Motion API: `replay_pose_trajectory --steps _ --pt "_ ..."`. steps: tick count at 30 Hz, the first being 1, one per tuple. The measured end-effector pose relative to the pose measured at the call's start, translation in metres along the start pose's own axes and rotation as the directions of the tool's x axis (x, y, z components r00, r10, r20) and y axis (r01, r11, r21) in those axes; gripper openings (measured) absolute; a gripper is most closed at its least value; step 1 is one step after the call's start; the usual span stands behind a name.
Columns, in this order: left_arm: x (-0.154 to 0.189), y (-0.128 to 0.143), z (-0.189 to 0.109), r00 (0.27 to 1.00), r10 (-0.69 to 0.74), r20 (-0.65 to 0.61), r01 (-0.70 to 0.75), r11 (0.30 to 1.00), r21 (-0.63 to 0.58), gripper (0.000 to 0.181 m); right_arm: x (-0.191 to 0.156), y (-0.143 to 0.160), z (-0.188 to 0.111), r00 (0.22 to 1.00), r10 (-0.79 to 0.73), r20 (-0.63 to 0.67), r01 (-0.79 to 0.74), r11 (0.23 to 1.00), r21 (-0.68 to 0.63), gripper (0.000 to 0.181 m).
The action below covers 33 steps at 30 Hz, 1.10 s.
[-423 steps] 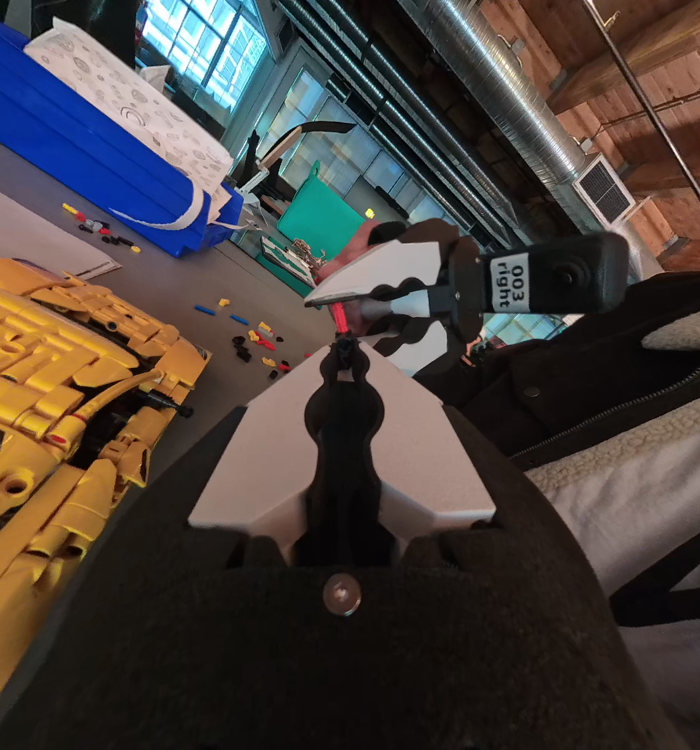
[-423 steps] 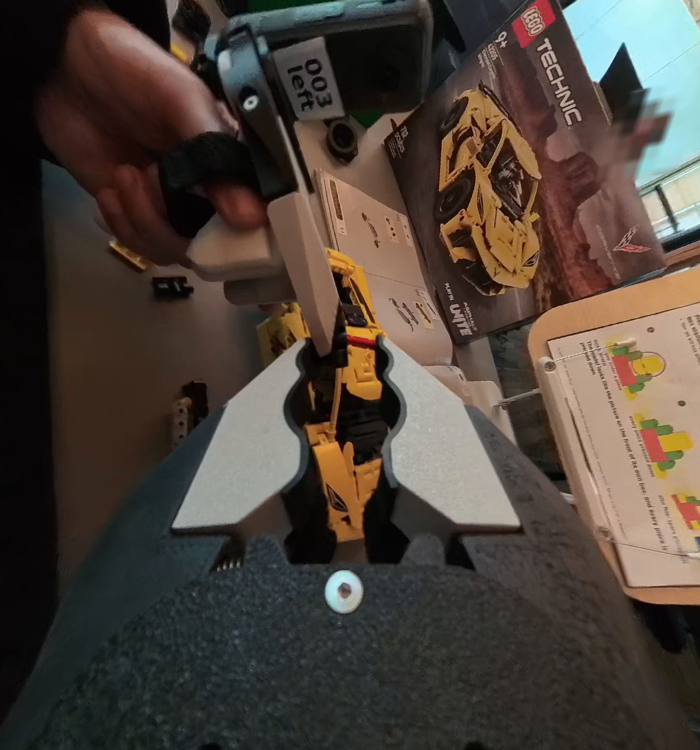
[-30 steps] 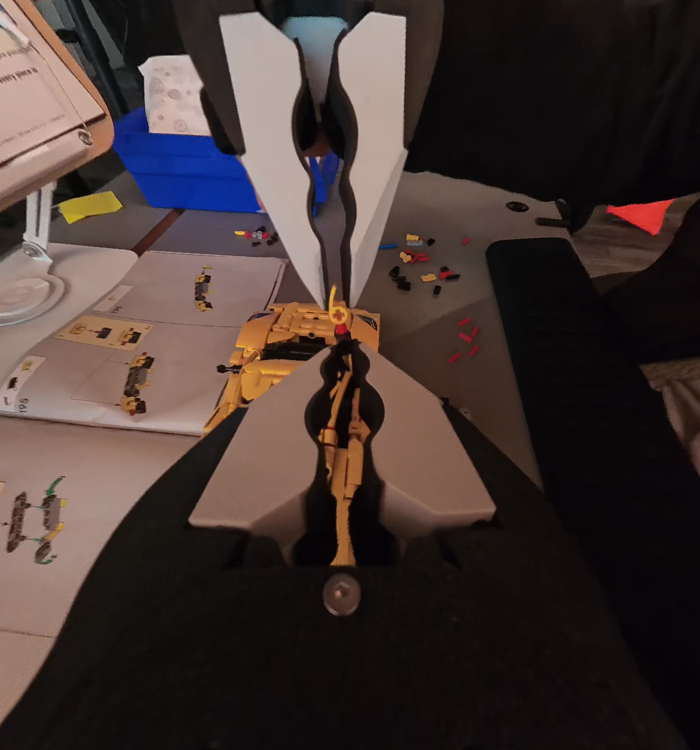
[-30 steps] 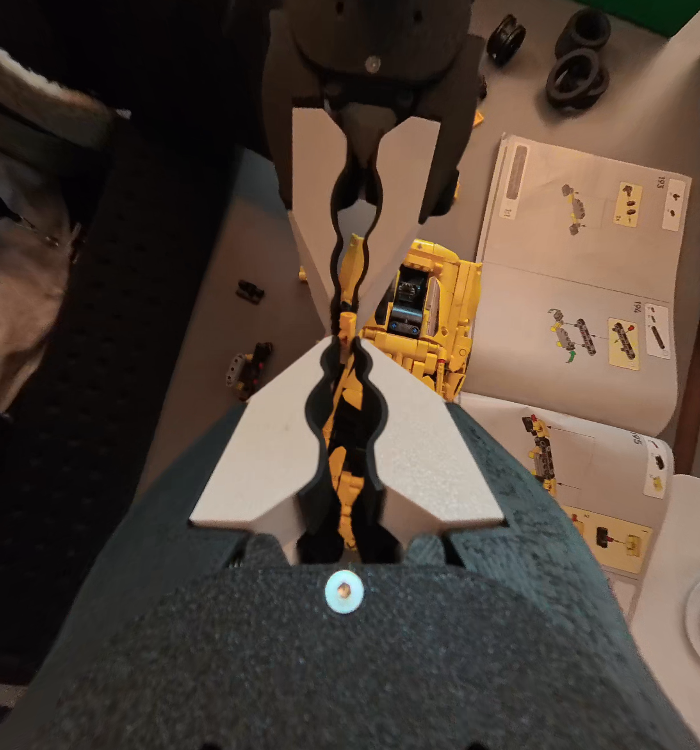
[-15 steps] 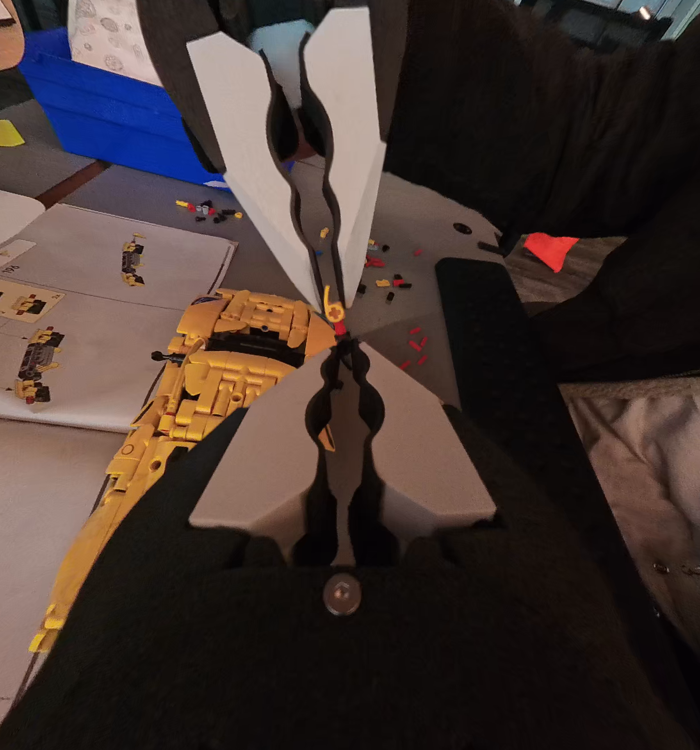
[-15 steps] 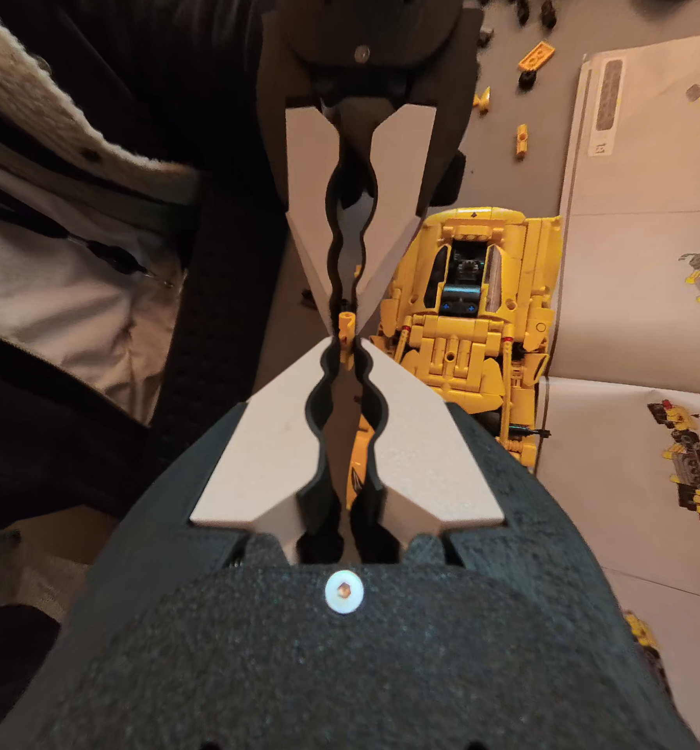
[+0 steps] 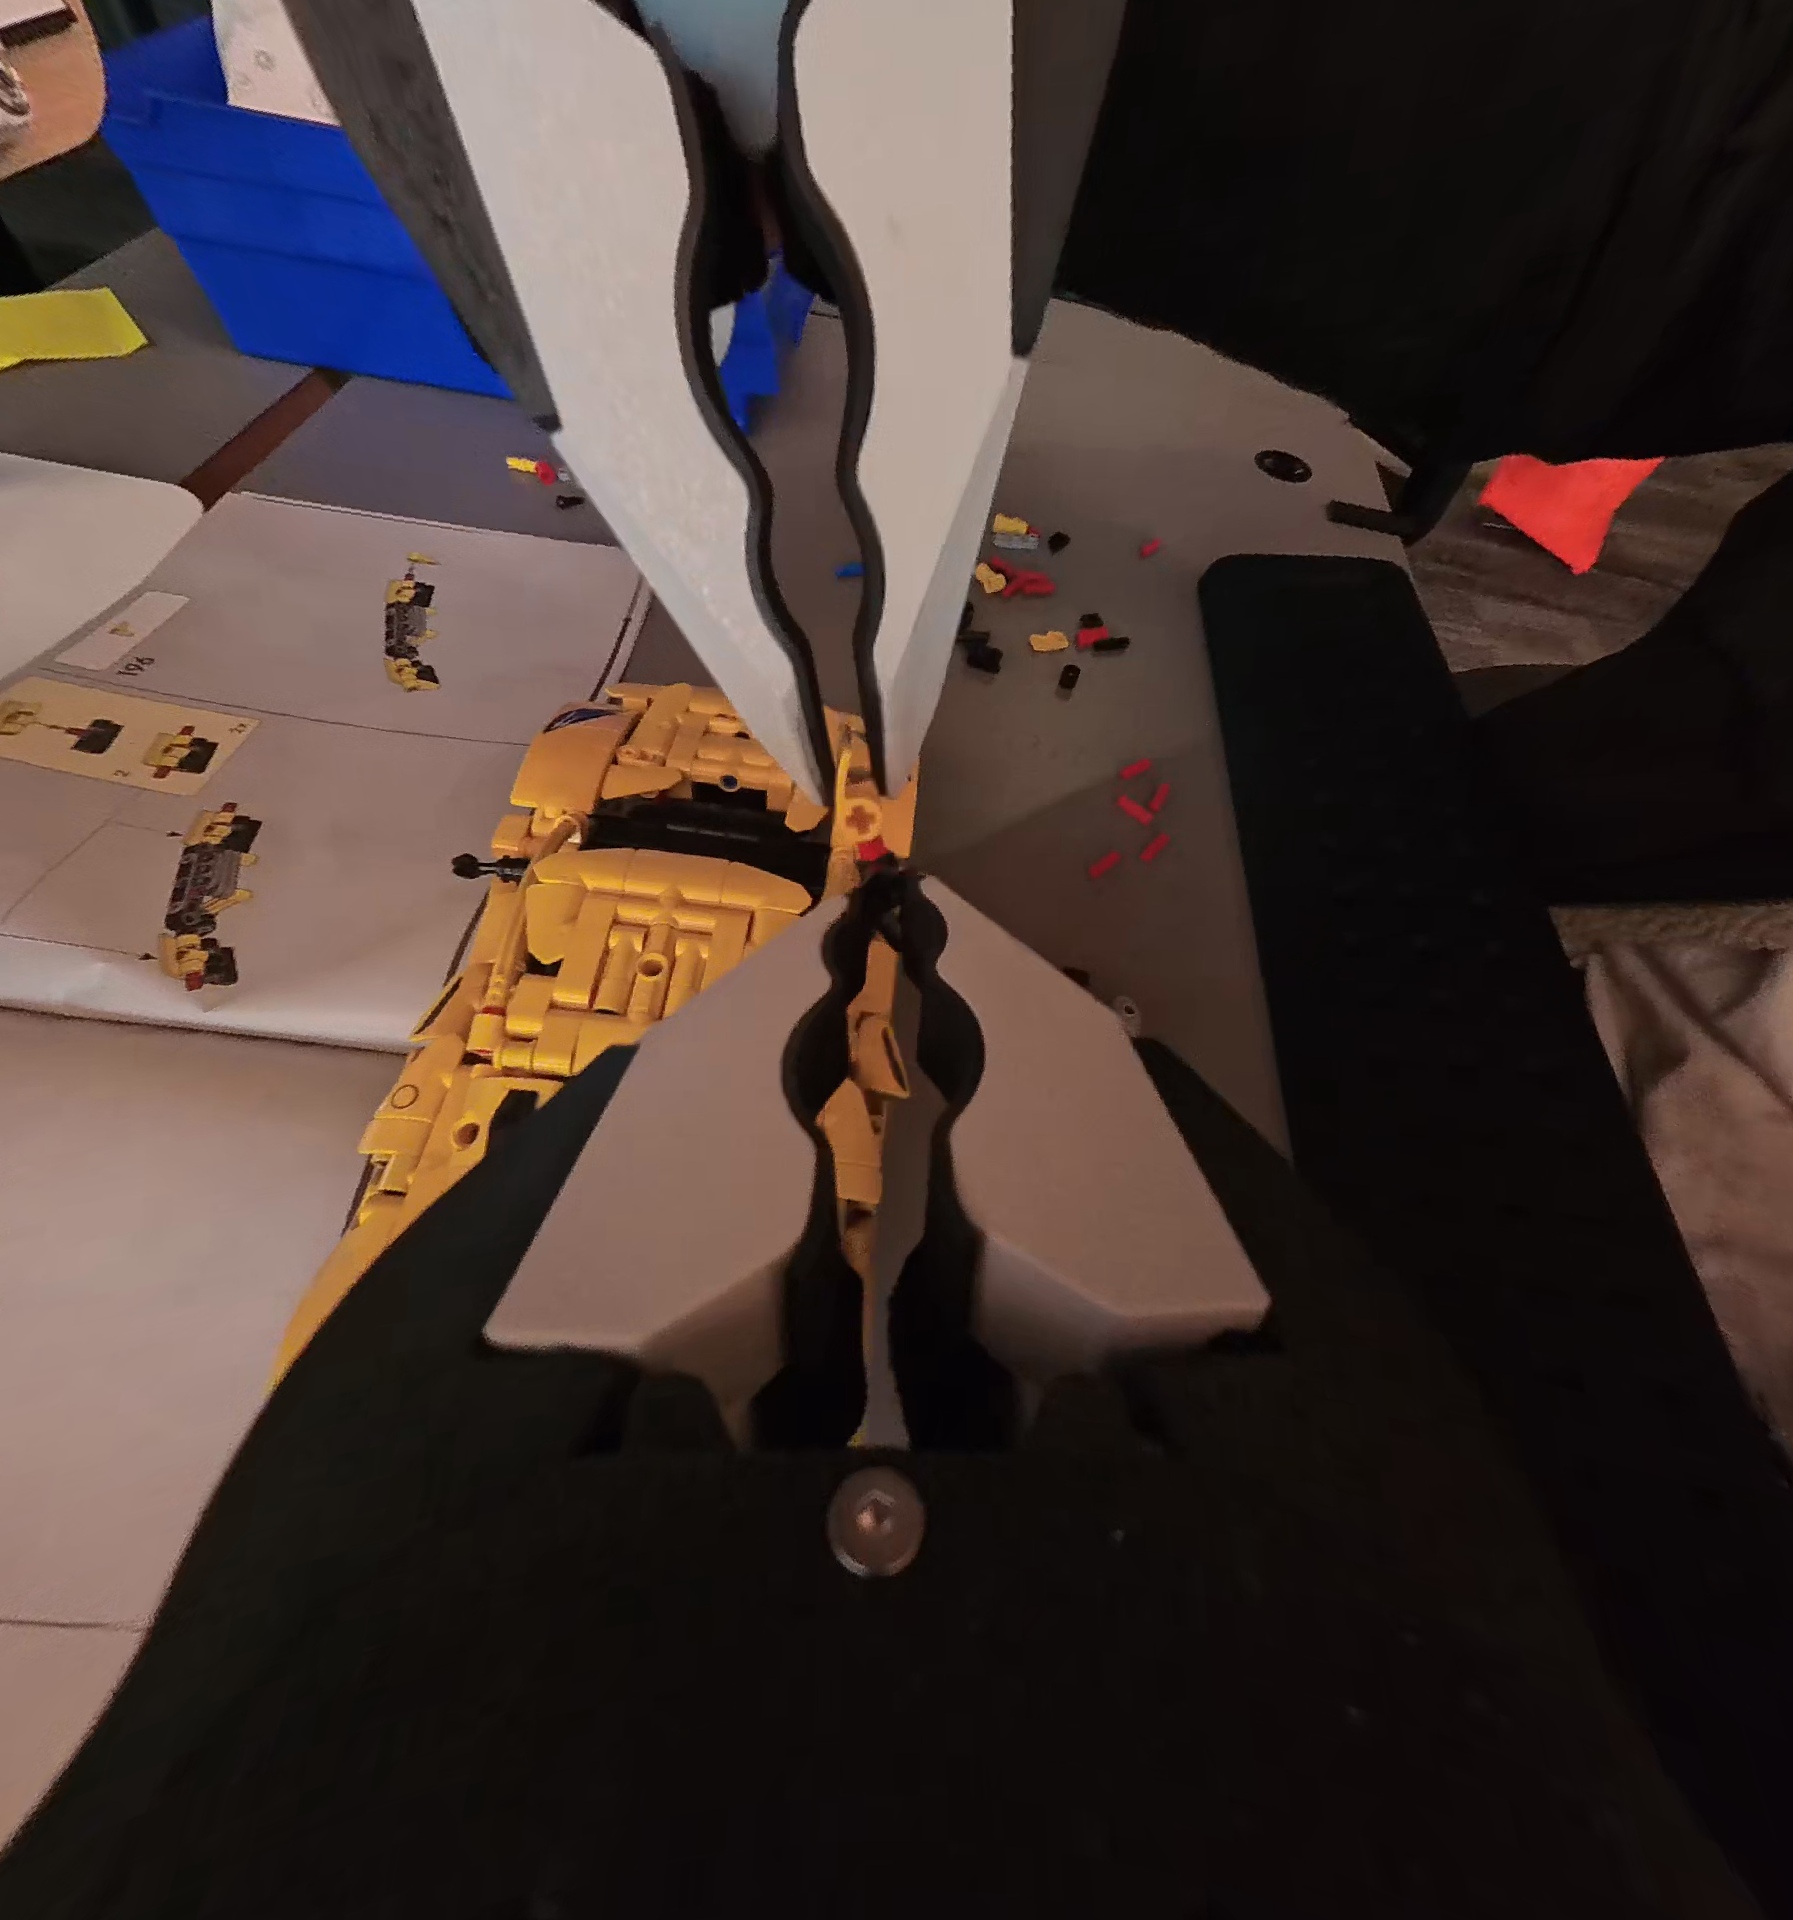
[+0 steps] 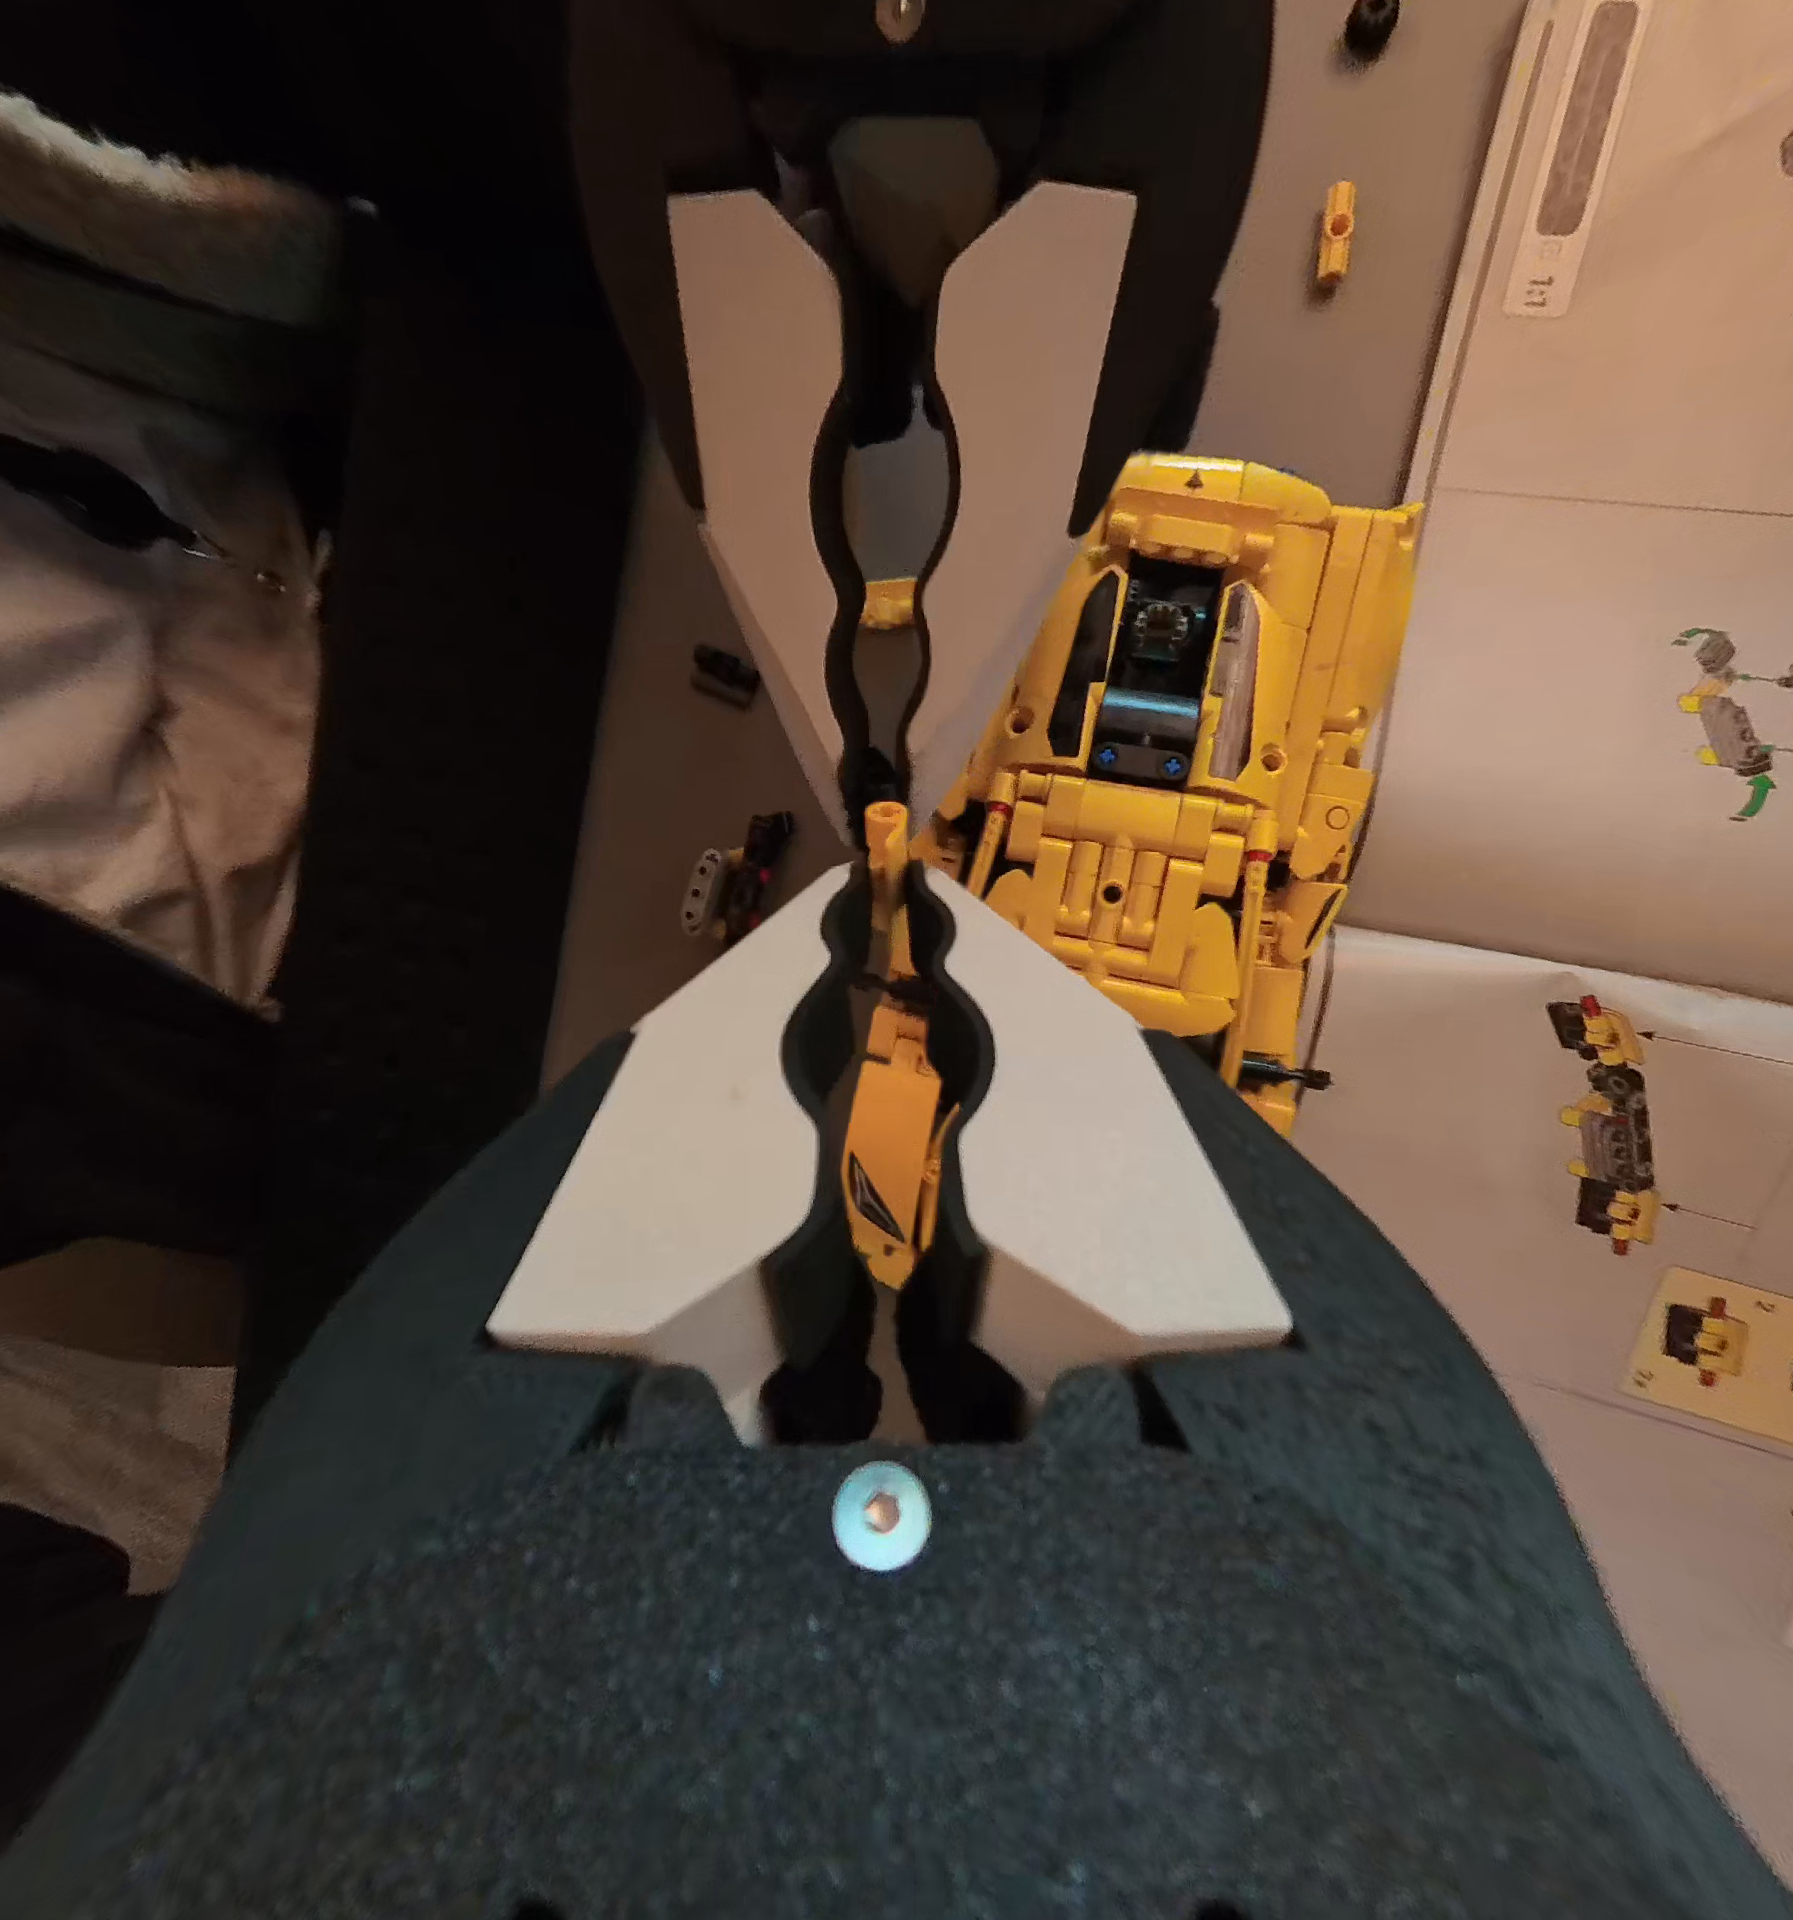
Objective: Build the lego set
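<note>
The two claws meet tip to tip at the middle of the frame. The right gripper (image 8: 879, 883) pinches a small yellow connector (image 8: 883, 831). The left gripper (image 7: 887, 899) pinches a red pin (image 7: 870, 850) to push in. The yellow car (image 8: 1162, 831) waits below, right of middle.

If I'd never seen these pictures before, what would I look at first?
Probably the big yellow toy car lying on the grey table, half on the open instruction booklet. Then the two grippers meeting tip to tip just above it: the right gripper pinches a small yellow piece, and the left gripper grips a little black piece right against it.
</note>
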State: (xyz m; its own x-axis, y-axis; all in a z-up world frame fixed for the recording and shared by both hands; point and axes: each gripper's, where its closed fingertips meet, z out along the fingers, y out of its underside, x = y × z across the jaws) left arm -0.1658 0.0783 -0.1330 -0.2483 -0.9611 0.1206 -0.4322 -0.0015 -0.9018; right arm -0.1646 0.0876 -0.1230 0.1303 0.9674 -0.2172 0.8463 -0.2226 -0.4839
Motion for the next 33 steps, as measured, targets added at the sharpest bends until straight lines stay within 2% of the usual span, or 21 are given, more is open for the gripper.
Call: replay_pose_trajectory --steps 5,9,13,16,23,26,30,33 --pt "0.002 0.001 0.003 1.0 0.019 0.001 -0.019 1.0 -0.008 0.004 -0.003 0.003 0.001 0.997 0.028 0.066 -0.031 0.999 0.043 0.006" --pt "-0.001 -0.007 -0.002 1.0 -0.012 -0.009 0.013 0.999 0.051 0.004 -0.001 -0.005 -0.005 0.998 0.03 0.063 -0.038 0.991 0.125 0.006" --pt "-0.002 -0.005 0.0 0.999 -0.033 -0.014 0.034 0.998 0.053 0.004 0.0 -0.002 -0.003 0.998 0.04 0.055 -0.046 0.992 0.12 0.006" --pt "-0.002 -0.007 -0.001 0.998 -0.058 -0.028 0.06 0.995 0.085 0.004 0.001 -0.004 -0.006 0.997 0.053 0.062 -0.063 0.984 0.166 0.006" --pt "0.0 -0.007 0.001 0.998 -0.044 -0.033 0.047 0.996 0.07 0.004 -0.002 -0.002 -0.004 0.993 0.068 0.099 -0.084 0.982 0.171 0.006" --pt "0.001 -0.002 0.004 0.999 -0.039 -0.032 0.041 0.998 0.042 0.004 -0.003 0.002 0.0 0.992 0.07 0.102 -0.082 0.989 0.125 0.006" --pt "-0.004 -0.004 0.003 0.996 -0.086 -0.032 0.088 0.994 0.066 0.004 0.002 0.001 0.001 0.996 0.065 0.054 -0.071 0.991 0.117 0.006" --pt "-0.002 0.001 0.008 0.998 -0.063 -0.021 0.064 0.998 0.028 0.004 0.0 0.006 0.006 0.998 0.05 0.029 -0.052 0.997 0.063 0.006"
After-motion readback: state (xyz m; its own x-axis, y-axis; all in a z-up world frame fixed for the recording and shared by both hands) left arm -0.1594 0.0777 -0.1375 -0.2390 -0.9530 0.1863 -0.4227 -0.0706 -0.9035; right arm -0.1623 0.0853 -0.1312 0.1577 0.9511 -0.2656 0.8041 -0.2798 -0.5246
